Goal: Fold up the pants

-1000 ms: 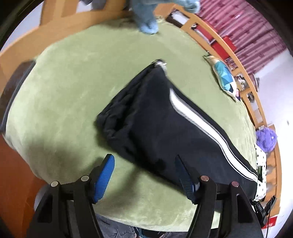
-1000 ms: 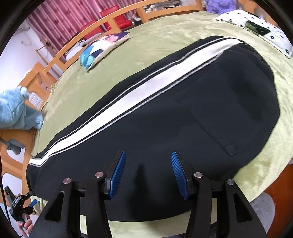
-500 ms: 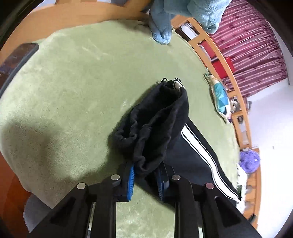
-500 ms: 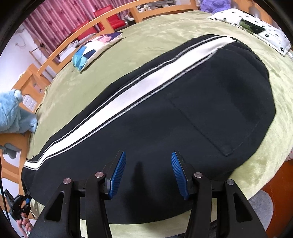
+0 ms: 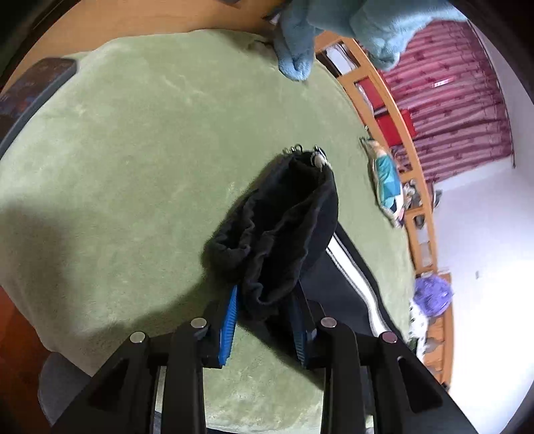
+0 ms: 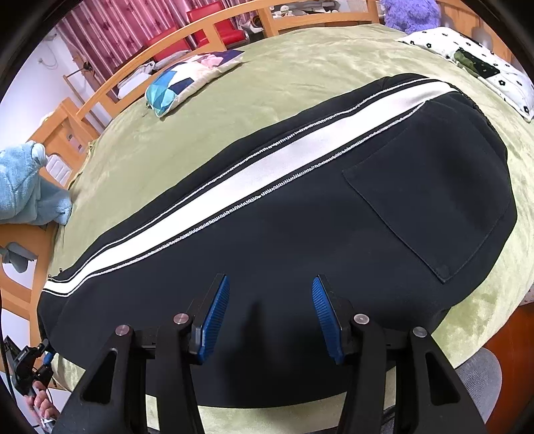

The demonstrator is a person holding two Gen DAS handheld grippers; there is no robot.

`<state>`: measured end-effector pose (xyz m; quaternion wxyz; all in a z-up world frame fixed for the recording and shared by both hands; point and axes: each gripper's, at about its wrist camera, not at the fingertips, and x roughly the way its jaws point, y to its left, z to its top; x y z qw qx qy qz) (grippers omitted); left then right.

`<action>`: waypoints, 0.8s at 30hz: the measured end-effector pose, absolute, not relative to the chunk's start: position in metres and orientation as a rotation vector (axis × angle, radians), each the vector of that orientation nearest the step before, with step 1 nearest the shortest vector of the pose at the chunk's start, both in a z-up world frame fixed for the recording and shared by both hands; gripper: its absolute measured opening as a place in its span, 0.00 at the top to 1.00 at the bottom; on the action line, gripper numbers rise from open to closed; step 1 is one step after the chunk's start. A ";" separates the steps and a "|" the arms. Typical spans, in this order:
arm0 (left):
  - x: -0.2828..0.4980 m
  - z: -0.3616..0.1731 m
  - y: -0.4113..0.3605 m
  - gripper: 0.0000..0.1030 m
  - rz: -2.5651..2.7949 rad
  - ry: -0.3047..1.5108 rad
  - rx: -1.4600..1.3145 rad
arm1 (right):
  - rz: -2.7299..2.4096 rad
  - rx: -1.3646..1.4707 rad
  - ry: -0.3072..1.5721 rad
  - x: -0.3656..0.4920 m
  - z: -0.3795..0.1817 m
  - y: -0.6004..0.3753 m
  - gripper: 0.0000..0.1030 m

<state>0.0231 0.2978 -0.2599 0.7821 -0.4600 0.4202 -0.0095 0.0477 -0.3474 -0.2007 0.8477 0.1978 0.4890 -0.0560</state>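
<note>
Black pants (image 6: pixel 300 227) with a white side stripe (image 6: pixel 233 187) lie flat on a green bed cover (image 6: pixel 300 76), back pocket (image 6: pixel 430 203) to the right. My right gripper (image 6: pixel 270 310) is open and hovers over the near edge of the pants, holding nothing. My left gripper (image 5: pixel 263 320) is shut on the bunched leg cuff (image 5: pixel 280 240) of the pants and holds it lifted above the bed (image 5: pixel 133 167). The rest of the leg trails down to the right in the left wrist view.
A patterned cushion (image 6: pixel 187 83) lies at the far side of the bed. A light blue plush toy (image 6: pixel 26 197) sits at the left corner. A white flowered pillow (image 6: pixel 474 66) and a purple plush (image 6: pixel 410 13) are far right. A wooden bed frame (image 6: pixel 200 33) rims the bed.
My left gripper closed on the leg cuff and has lifted it off the bed. My right gripper stays open and has barely moved.
</note>
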 end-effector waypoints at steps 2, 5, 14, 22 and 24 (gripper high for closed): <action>0.020 -0.259 0.302 0.74 -0.013 0.897 -0.988 | -0.120 0.421 1.031 0.047 -0.201 -0.347 0.50; 0.023 -0.261 0.301 0.74 -0.027 0.903 -0.979 | -0.126 0.416 1.031 0.045 -0.200 -0.348 0.50; 0.028 -0.249 0.316 0.87 0.002 0.854 -0.962 | -0.126 0.406 1.049 0.050 -0.205 -0.344 0.50; 0.046 -0.242 0.302 0.61 0.154 1.069 -0.767 | -0.129 0.438 1.025 0.044 -0.203 -0.359 0.50; 0.042 -0.230 0.297 0.57 0.185 1.071 -0.706 | -0.134 0.429 1.010 0.039 -0.198 -0.368 0.50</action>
